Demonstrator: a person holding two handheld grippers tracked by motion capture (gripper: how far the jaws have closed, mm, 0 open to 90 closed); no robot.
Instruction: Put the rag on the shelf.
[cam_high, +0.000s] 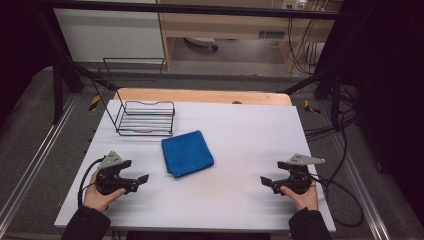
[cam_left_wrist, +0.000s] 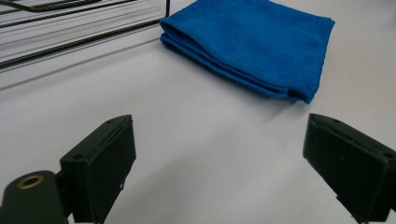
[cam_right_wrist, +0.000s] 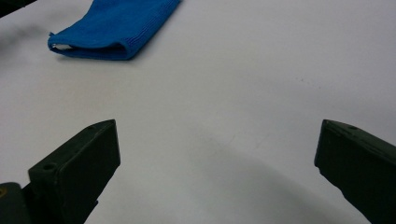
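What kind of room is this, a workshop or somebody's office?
Most likely a lab recording station: a white table framed by black metal rails, loose cables trailing to both hand-held grippers, and practice props, a blue cloth and wire rack.

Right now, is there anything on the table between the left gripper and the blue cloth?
Nothing visible. The left gripper, jaws open, faces the folded blue cloth across bare white table. The wire basket sits behind the cloth, off that path.
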